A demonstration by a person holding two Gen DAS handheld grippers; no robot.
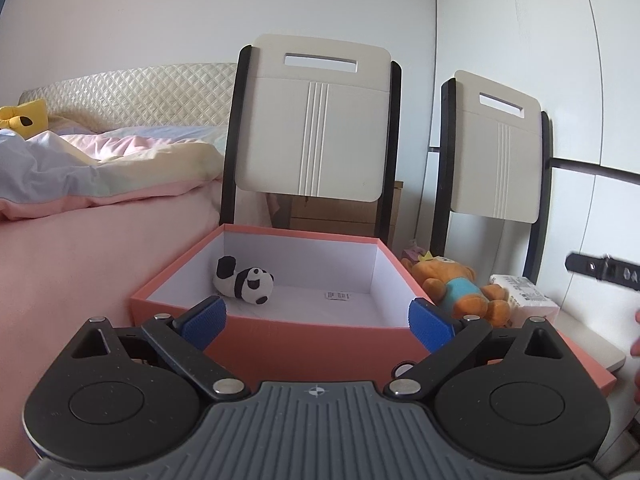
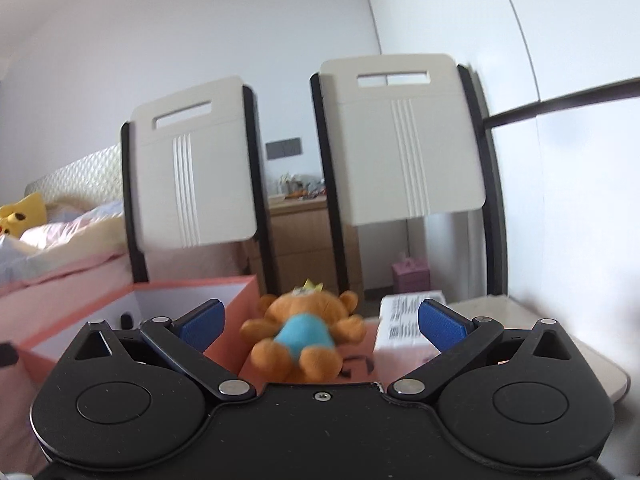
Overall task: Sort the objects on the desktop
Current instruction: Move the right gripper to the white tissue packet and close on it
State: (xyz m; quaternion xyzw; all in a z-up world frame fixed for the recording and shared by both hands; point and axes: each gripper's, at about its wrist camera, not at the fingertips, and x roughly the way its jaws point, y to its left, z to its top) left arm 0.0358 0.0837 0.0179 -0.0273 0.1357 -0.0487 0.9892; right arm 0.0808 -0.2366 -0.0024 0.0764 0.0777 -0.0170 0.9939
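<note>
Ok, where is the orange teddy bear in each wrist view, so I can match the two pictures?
Left wrist: the orange teddy bear lies lower right, outside the pink box, beside its right wall.
Right wrist: the bear lies low at centre, between the open fingers of the right hand-held gripper.
Shared landmark: the white tissue pack just right of the bear.

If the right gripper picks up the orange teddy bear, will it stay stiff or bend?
The teddy bear looks like soft plush, so it will probably squash and its limbs droop. It seems light for its size. Lying flat, it is unlikely to roll.
</note>
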